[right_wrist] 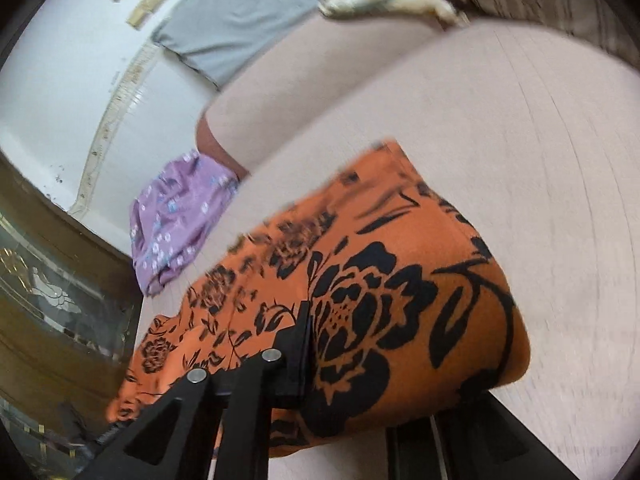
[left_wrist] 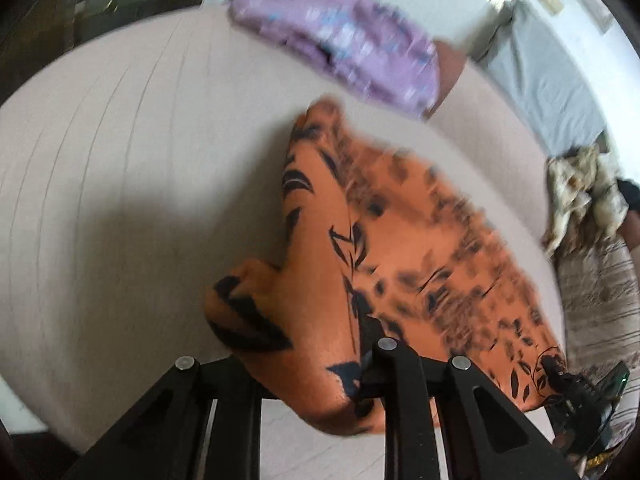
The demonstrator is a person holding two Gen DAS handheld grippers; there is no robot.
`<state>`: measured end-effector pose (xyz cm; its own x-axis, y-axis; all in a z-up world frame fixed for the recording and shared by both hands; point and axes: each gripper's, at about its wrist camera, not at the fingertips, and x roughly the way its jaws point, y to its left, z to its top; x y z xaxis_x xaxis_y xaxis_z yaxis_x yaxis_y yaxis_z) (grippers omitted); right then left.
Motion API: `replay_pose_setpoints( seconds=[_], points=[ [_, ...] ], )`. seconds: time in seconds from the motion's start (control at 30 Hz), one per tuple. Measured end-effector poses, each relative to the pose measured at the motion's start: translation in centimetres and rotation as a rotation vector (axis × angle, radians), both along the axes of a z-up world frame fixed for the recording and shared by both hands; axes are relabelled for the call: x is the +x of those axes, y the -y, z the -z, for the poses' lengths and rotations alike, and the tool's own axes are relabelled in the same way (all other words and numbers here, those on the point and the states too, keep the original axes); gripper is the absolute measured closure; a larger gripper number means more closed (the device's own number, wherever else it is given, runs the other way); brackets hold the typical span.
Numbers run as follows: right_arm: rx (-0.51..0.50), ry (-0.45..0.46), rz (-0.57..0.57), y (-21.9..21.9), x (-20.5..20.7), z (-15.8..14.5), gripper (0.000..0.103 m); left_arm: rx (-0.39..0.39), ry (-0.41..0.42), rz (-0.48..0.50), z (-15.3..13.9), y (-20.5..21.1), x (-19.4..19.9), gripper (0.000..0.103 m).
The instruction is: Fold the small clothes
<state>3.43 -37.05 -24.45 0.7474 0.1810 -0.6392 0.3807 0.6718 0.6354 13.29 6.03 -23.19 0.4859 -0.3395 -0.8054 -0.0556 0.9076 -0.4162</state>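
Well, the pale pink bed (left_wrist: pixel 120 160) spreads out ahead of both grippers, and on it, right under them, lies the orange garment (left_wrist: pixel 400 240) with its black flower print. It is lifted along its near edge and sags onto the bed beyond. The left gripper (left_wrist: pixel 364 364) is pinched onto one bunched end of that edge, and the right gripper (right_wrist: pixel 306 344) is clamped on the cloth at the other end, which shows far right of the left one as a small dark shape.

I'd judge the cloth thin, light and limp: it drapes and bunches at the pinch, so it should be held by corners or a hem and kept taut between the two grippers. Its long axis seems to run from one gripper to the other, the free part trailing away from both.

A lilac garment (left_wrist: pixel 340 36) lies well beyond, near the bed's far edge.
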Motion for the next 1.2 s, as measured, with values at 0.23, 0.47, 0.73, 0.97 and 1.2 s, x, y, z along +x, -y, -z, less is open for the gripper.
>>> replay_pose_setpoints(
  seconds=[0.23, 0.47, 0.73, 0.97, 1.2],
  points=[
    [0.249, -0.129, -0.012, 3.0, -3.7, 2.0, 0.083, -0.016, 0.054, -0.039, -4.0, -3.7, -1.3, 0.069],
    [0.052, -0.040, 0.077, 5.6, -7.6, -3.0, 0.083, 0.237, 0.310, -0.094, -9.3, -3.1, -2.7, 0.053],
    [-0.053, -0.095, -0.055, 2.2, -0.9, -2.1, 0.083, 0.440, 0.089, 0.185, -1.1, 5.0, 1.8, 0.050],
    [-0.075, -0.277, -0.077, 2.4, 3.4, 0.2, 0.085, 0.528, 0.170, 0.253, -1.0, 6.2, 0.9, 0.042],
    [-0.164, -0.191, -0.082, 2.3, 11.1, -0.9, 0.084, 0.542, 0.176, 0.255, -0.7, 6.1, 0.9, 0.030]
  ],
)
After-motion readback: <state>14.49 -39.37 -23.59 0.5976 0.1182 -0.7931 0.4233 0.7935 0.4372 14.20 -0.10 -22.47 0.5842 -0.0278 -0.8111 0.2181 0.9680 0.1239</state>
